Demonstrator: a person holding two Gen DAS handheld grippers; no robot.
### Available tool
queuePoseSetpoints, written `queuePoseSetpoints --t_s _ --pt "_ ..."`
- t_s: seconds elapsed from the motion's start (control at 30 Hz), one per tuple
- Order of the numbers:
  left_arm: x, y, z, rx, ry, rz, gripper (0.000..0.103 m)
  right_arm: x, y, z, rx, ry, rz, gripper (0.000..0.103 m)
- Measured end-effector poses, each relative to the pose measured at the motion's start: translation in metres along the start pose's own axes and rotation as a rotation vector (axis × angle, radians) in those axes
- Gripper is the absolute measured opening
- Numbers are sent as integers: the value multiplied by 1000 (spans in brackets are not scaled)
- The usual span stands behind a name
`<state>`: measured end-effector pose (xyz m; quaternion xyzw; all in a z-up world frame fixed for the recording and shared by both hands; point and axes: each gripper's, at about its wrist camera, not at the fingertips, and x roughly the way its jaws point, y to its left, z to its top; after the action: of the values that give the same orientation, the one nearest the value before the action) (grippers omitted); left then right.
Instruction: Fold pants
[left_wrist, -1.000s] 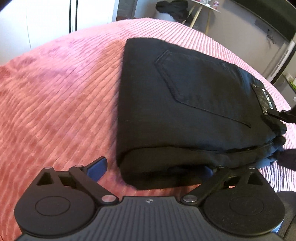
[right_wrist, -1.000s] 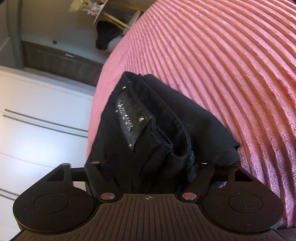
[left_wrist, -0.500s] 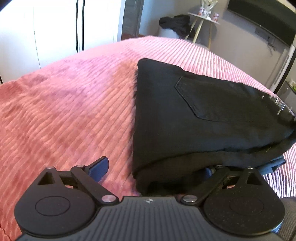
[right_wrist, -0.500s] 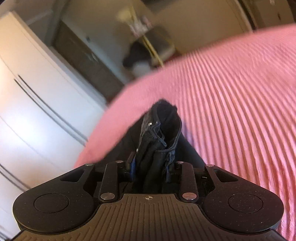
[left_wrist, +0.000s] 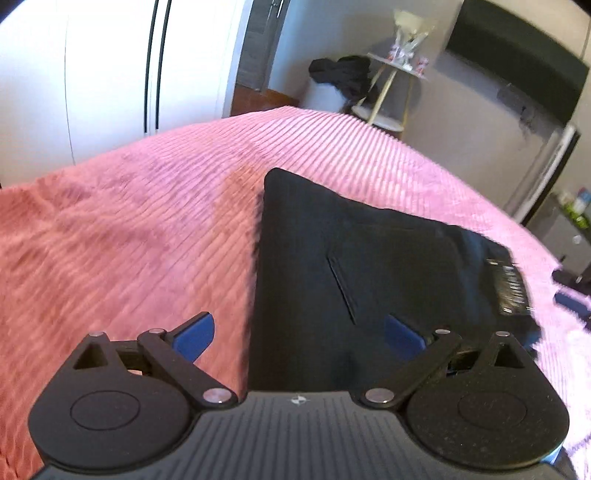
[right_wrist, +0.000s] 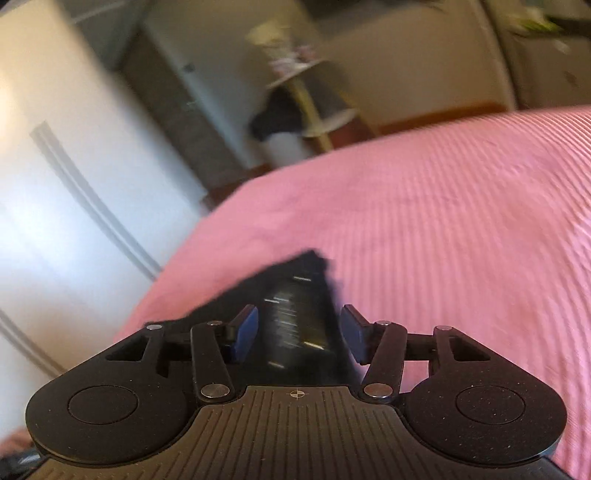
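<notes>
The black pants (left_wrist: 369, 266) lie folded in a compact stack on the pink ribbed bedspread (left_wrist: 129, 229). A back pocket seam and a studded waist patch (left_wrist: 511, 288) face up. My left gripper (left_wrist: 299, 332) is open above the near left corner of the stack, one blue pad over the bedspread and one over the cloth. My right gripper (right_wrist: 299, 332) is open above the waist end of the pants (right_wrist: 295, 306), with the studded patch between its blue pads (right_wrist: 245, 328) and not pinched. Both views are blurred.
White wardrobe doors (left_wrist: 110, 74) stand beyond the bed's far left edge. A small side table (left_wrist: 395, 85) and a bin with dark clothes (left_wrist: 340, 77) stand on the floor past the far edge. A dark cabinet (left_wrist: 517, 62) is at the right.
My right gripper was shut on the pants' waist end and has opened and let go. My left gripper has lifted off the stack's near edge. The pants lie flat on the bed.
</notes>
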<state>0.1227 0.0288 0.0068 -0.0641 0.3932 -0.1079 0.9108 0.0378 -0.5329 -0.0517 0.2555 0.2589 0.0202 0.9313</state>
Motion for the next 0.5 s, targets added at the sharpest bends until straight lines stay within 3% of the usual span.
queuePoseSetpoints --t_s 0.13,0.27,0.37,0.43,0.5 --pt "31 -7 15 31 39 40 99 43 39 10 -141 60 -75 43" --pt "57 -13 34 48 32 81 99 73 59 12 -294 101 -121 42" --pt "91 -18 36 120 62 175 99 101 58 4 -396 178 -172 37" --pt "106 -18 32 136 94 177 99 115 52 -5 -455 234 -202 28" --pt "113 -22 32 159 108 190 99 124 42 -10 -462 247 -185 26"
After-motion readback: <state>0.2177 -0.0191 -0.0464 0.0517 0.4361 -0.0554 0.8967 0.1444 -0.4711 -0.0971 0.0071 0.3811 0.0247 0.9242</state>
